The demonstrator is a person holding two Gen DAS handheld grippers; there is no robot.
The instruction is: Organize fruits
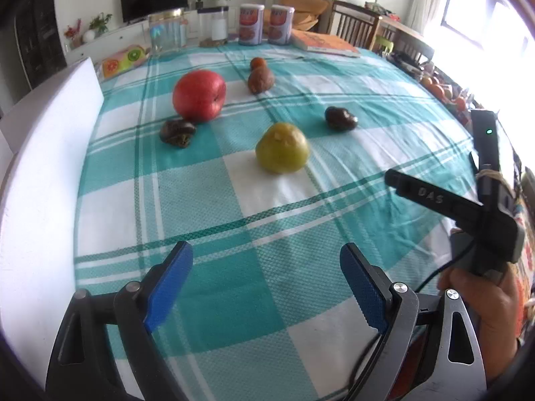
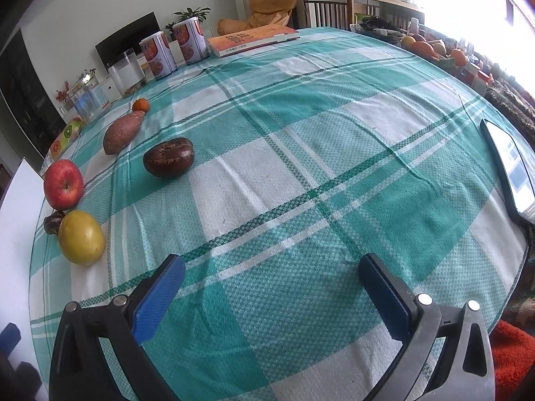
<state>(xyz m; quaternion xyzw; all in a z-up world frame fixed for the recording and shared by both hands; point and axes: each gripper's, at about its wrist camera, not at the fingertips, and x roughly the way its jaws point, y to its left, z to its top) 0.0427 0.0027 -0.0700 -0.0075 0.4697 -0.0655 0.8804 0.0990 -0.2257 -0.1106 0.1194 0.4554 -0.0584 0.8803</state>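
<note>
Checked teal cloth over the bench (image 1: 234, 200). Green fruit (image 1: 282, 148) at centre; red apple (image 1: 199, 95) beyond, to its left; dark fruit (image 1: 341, 118) beyond, to its right. Left tongs (image 1: 265, 287) and right tongs (image 2: 272, 295) both spread, empty (nothing between). Best straddled squarely, closed gently.

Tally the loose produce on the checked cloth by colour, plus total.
Red: 1, round red apple
Yellow-green: 1, round yellow-green fruit
Dark brown: 2, glossy dark brown fruit on the right; dark brown fruit beside the apple
Reddish-brown: 1, long reddish-brown sweet potato
Orange: 1, small orange fruit at the sweet potato's far end
Total: 6
</note>
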